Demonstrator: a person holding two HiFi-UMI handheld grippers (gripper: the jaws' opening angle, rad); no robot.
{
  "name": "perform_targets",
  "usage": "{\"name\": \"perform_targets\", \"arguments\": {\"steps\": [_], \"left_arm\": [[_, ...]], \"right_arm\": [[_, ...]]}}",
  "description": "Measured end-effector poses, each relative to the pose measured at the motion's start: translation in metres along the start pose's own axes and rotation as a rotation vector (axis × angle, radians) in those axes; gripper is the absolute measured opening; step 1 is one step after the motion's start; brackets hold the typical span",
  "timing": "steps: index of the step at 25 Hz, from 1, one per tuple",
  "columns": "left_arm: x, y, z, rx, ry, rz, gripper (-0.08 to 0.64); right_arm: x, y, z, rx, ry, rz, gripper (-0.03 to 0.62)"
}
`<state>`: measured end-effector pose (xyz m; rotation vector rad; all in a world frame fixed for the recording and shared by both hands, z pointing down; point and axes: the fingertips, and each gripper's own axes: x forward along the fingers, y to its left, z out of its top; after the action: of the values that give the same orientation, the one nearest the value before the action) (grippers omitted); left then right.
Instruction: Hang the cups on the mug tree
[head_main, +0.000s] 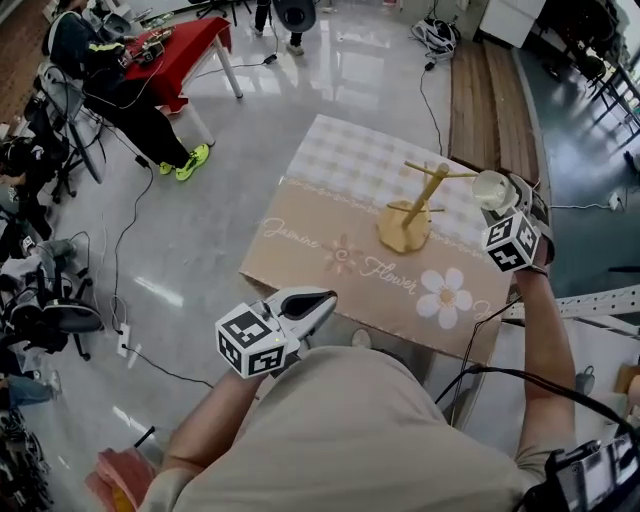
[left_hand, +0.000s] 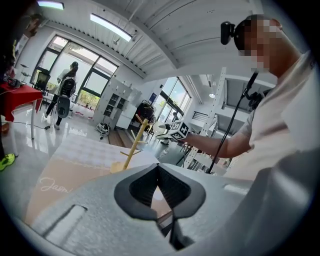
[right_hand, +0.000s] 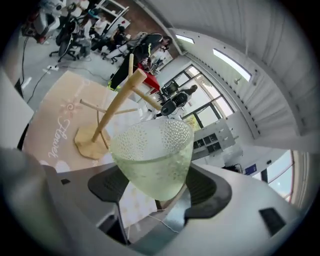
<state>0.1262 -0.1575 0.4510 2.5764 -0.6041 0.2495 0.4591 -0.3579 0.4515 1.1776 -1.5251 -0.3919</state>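
Observation:
A wooden mug tree (head_main: 410, 212) stands toward the far right of the table (head_main: 330, 215), which has a beige flower-print cloth on it; its pegs are bare. My right gripper (head_main: 503, 203) is shut on a pale green, dotted, translucent cup (head_main: 491, 189). It holds the cup in the air just right of the tree's top peg. In the right gripper view the cup (right_hand: 152, 159) sits between the pads, with the tree (right_hand: 111, 114) behind it. My left gripper (head_main: 306, 308) hovers shut and empty off the table's near left corner. The left gripper view shows the tree (left_hand: 132, 148) and the cup (left_hand: 161, 128) ahead.
A red table (head_main: 192, 44) with a seated person (head_main: 110, 75) beside it stands at the far left. Office chairs (head_main: 45, 300) line the left side and cables (head_main: 125, 240) trail over the glossy floor. A wooden floor strip (head_main: 485, 95) runs behind the table on the right.

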Motion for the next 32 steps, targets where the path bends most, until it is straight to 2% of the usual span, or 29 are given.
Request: {"name": "perform_targets", "arguments": {"steps": [9,14,18,26,32], "left_arm": [[-0.037,0.010,-0.008,-0.049,-0.047,0.006,0.007],[-0.051,0.010,-0.011,-0.055,-0.065,0.009,0.006],[-0.065,0.013,-0.015,-0.058,-0.078,0.017,0.006],[-0.085,0.013,-0.022,-0.051,-0.083,0.000,0.006],[-0.094,0.015,-0.025,-0.049,-0.080,-0.015,0.006]], "right_arm": [[-0.005,-0.007,0.042,-0.355,0.104,-0.103,0.363],[-0.004,0.004,0.051,-0.484,0.151,-0.147,0.364],[-0.002,0.016,0.055,-0.534,0.192,-0.179,0.364],[-0.005,0.023,0.062,-0.576,0.255,-0.239,0.364],[-0.011,0.027,0.064,-0.554,0.231,-0.258,0.364]]}}
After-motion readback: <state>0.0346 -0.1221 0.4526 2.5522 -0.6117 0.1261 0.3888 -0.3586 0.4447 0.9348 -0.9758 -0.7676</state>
